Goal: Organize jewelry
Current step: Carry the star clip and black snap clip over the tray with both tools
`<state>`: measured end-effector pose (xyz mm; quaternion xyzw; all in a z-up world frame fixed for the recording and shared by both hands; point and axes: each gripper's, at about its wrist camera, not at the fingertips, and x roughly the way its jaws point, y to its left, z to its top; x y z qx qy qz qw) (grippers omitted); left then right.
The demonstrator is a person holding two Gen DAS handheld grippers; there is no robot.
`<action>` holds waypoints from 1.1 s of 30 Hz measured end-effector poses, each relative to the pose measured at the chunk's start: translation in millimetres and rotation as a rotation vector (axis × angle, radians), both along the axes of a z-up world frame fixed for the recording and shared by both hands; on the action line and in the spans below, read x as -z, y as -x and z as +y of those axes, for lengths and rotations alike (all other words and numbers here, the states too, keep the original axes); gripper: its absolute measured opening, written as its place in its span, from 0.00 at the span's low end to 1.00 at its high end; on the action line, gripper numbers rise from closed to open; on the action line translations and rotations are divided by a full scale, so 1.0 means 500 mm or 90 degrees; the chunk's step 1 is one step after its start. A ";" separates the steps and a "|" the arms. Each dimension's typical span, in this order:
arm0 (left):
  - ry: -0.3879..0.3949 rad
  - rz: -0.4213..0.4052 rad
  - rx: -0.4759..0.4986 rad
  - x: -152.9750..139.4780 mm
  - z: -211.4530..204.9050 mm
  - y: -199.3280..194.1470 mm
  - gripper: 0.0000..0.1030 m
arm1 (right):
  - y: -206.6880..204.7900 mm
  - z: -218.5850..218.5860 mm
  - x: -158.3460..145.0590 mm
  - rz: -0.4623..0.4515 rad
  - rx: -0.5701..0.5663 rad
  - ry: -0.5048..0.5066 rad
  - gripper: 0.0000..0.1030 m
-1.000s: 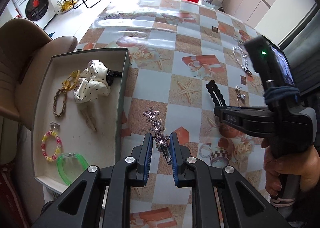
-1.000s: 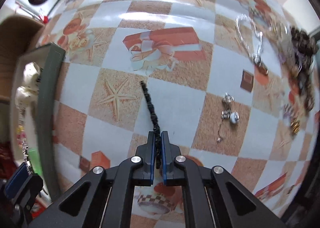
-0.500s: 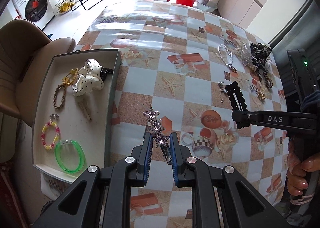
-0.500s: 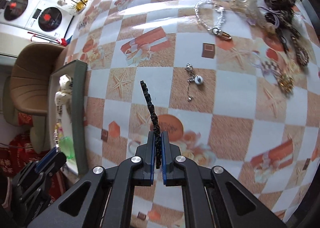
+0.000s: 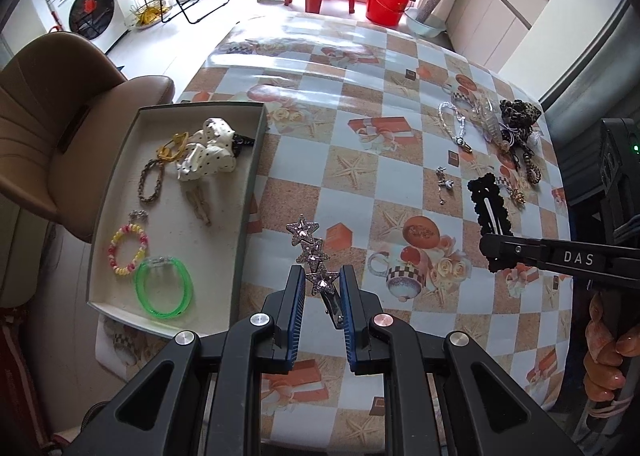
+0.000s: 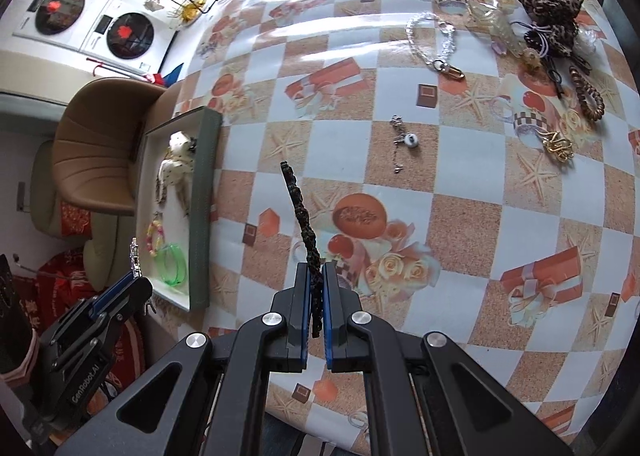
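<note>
My left gripper [image 5: 320,282] is shut on a silver star hair clip [image 5: 310,250] and holds it above the table, just right of the open grey box [image 5: 250,191]. My right gripper [image 6: 315,276] is shut on a black snap hair clip [image 6: 301,215], held edge-on above the table; the clip also shows in the left wrist view [image 5: 489,207]. The box holds a polka-dot scrunchie [image 5: 208,155], a green bangle [image 5: 164,292], a bead bracelet [image 5: 127,250] and a braided bracelet [image 5: 150,185].
A pile of hair ties and a leopard scrunchie [image 6: 550,15] lies at the table's far right. A clear bead chain [image 6: 434,43], a small charm [image 6: 404,141] and a gold piece [image 6: 558,143] lie loose. A brown chair [image 5: 60,127] stands left of the box.
Both grippers have risen well above the table with their clips; more of the table and room now shows. The right gripper has pulled back toward the near right.
</note>
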<state>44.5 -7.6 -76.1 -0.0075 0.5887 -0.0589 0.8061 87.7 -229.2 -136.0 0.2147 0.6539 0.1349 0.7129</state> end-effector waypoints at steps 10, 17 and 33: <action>0.011 -0.004 0.009 -0.001 0.092 -0.005 0.20 | 0.017 0.071 -0.022 -0.010 0.011 -0.002 0.06; 0.026 -0.009 0.036 0.006 0.194 -0.015 0.20 | 0.027 0.181 -0.035 -0.017 0.019 0.009 0.06; 0.032 -0.007 -0.009 0.042 0.386 -0.011 0.20 | 0.005 0.445 -0.037 -0.014 -0.064 0.011 0.06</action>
